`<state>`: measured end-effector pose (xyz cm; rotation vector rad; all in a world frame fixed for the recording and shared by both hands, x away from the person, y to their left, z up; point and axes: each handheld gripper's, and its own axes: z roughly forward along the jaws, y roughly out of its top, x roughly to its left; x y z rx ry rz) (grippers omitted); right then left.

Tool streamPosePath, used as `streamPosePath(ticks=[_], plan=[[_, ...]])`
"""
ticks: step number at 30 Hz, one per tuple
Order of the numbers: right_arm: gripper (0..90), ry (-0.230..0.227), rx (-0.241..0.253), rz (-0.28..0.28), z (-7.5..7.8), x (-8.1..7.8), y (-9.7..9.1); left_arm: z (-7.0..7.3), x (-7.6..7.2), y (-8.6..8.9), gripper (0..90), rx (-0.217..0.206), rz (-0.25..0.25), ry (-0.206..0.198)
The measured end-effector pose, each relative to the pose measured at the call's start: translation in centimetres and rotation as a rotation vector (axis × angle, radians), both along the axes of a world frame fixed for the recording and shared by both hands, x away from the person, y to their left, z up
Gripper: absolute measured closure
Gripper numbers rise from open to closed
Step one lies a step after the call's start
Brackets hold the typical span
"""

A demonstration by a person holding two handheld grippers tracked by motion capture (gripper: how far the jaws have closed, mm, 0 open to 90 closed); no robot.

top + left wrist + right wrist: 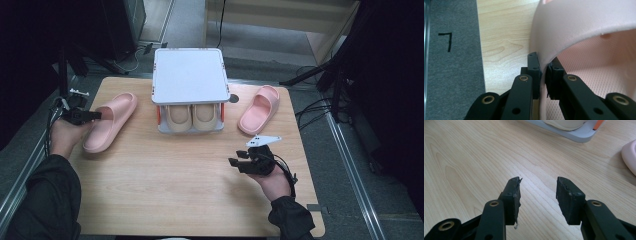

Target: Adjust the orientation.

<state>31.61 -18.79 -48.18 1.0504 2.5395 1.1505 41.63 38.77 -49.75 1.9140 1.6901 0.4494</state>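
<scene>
A: We have the left gripper (542,75) clamped on the strap wall of the left pink slipper (109,120), one of the jaws outside the strap and one inside. That slipper lies flat on the bench (165,190), near its left edge and well to the left of the shoe rack (189,75).

B: And our right gripper (537,195)?

A: Its jaws stand apart with nothing between them, just bare wood under them, low at the right of the bench. The other pink slipper (259,109) lies to the right of the rack, untouched.

B: What worries us from here?

A: The grip is thin. We pinch only the edge of a soft foam strap, so if we lift fast the strap may bend and slide out, and the slipper drops back or off the near bench edge.

B: And the rack?

A: The lower shelf already holds a beige pair (192,117). If we swing the slipper in low, we judge the toe could catch the rack's frame and push the whole rack back.
</scene>
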Motion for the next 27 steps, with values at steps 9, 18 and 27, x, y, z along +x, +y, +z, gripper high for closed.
streamPosePath(ticks=[9, 18, 27], plan=[[54.5, -0.009, 0.017, 0.005, 0.3, 0.5, 0.2, 1.6, -2.5, -0.9, 83.5, -0.022, -0.017, 0.004], [54.5, -0.015, 0.028, 0.017, 0.6, 1.4, 0.9, 3.5, -6.6, -1.8, 83.4, -0.050, -0.049, -0.008], [54.6, -0.022, 0.036, 0.051, 1.0, 2.3, 2.4, 4.9, -10.1, -3.6, 83.4, -0.068, -0.108, -0.013]])
